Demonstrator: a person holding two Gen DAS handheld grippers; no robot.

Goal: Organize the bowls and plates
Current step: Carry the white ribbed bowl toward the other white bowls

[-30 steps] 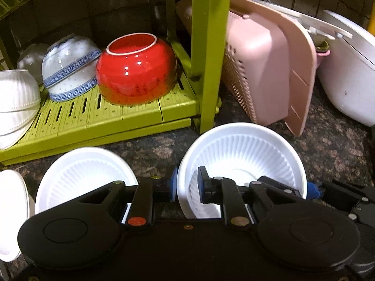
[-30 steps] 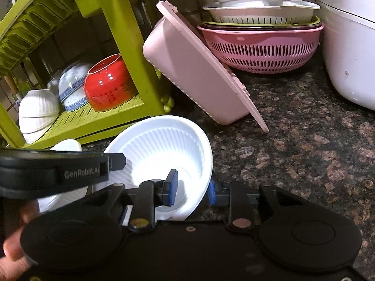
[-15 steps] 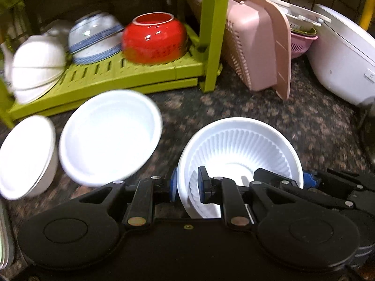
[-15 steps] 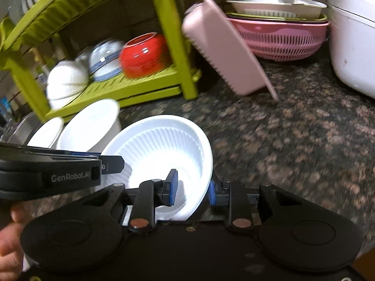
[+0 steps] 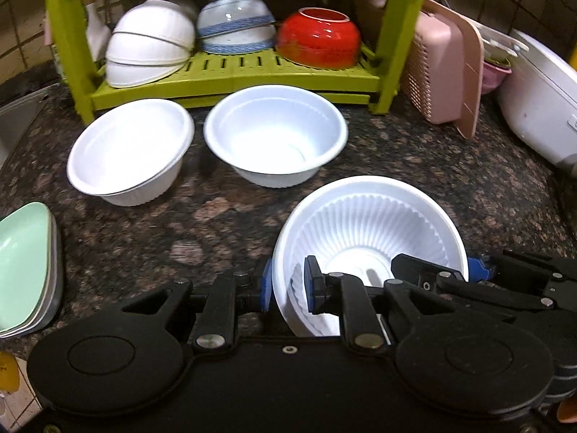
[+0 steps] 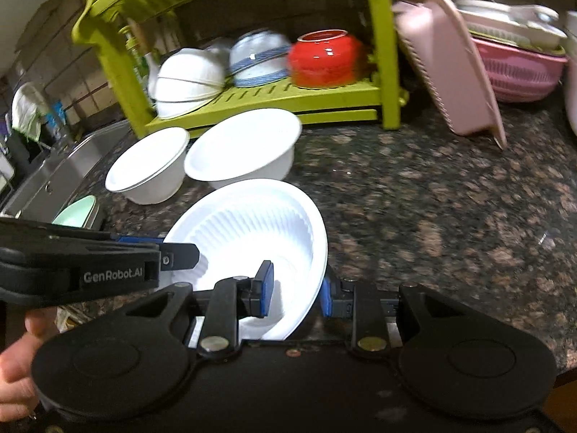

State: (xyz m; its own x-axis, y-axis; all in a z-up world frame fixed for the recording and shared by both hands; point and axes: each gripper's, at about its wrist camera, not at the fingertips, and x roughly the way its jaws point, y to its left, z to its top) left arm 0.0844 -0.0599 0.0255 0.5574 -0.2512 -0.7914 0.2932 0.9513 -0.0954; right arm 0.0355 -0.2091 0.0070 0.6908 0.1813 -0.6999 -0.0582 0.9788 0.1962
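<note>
Both pairs of jaws pinch one ribbed white bowl [image 5: 371, 231]: the left gripper [image 5: 286, 285] grasps its near-left rim, the right gripper [image 6: 295, 294] its right rim, one pad inside the wall and one outside each time. Whether the bowl touches the granite counter [image 5: 432, 166] I cannot tell. From the left: a stack of pale green plates [image 5: 21, 267] at the counter edge, then two smooth white bowls [image 5: 130, 151] [image 5: 276, 133] side by side, upright. Behind them the green rack [image 5: 234, 72] carries stacked white bowls [image 5: 149, 48], one blue-banded bowl [image 5: 236, 23] and one red bowl [image 5: 319, 38]. Rightward lean a pink basket [image 5: 436, 72] and a white appliance [image 5: 537, 97].
</note>
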